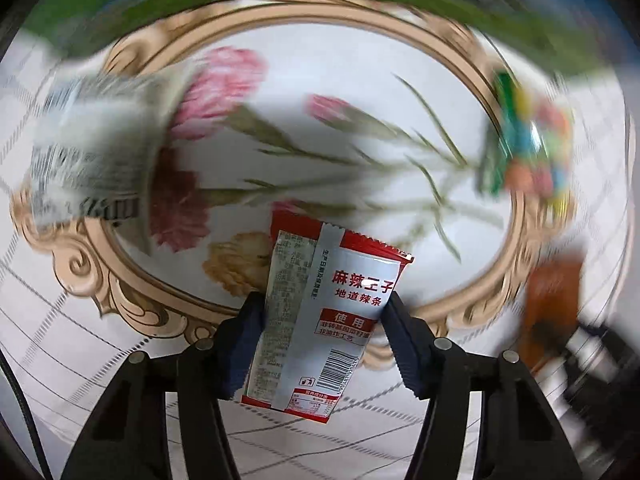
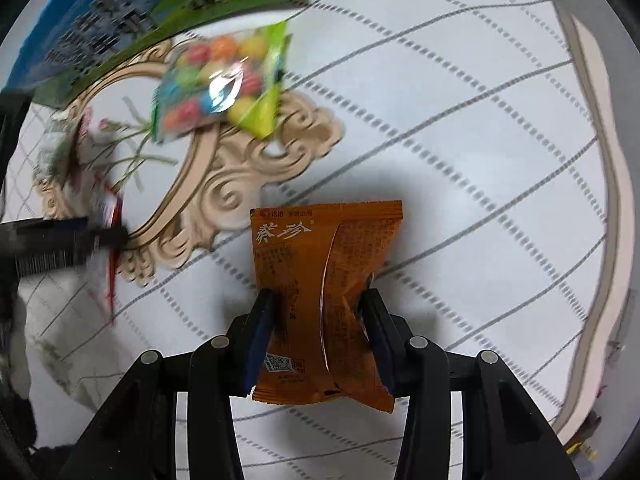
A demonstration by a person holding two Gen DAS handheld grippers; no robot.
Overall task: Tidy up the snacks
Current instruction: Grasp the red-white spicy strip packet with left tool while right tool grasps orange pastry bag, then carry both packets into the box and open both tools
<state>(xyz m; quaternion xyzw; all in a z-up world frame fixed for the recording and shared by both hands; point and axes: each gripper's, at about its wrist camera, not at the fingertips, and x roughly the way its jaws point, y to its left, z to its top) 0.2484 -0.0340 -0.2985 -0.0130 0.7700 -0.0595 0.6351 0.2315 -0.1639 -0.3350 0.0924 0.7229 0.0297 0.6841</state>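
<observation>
My left gripper is shut on a red and silver spicy-strip packet, held over the near rim of an oval floral tray. My right gripper is shut on an orange snack packet, held above the white tablecloth to the right of the tray. The orange packet also shows blurred at the right of the left wrist view. A green bag of coloured candy balls lies on the tray's far right rim, and shows in the left view too. A silver packet lies on the tray's left.
A large green and blue bag lies behind the tray. The table's pale curved edge runs down the right side. White cloth with grey dashed lines covers the table. The left gripper appears blurred at the left of the right view.
</observation>
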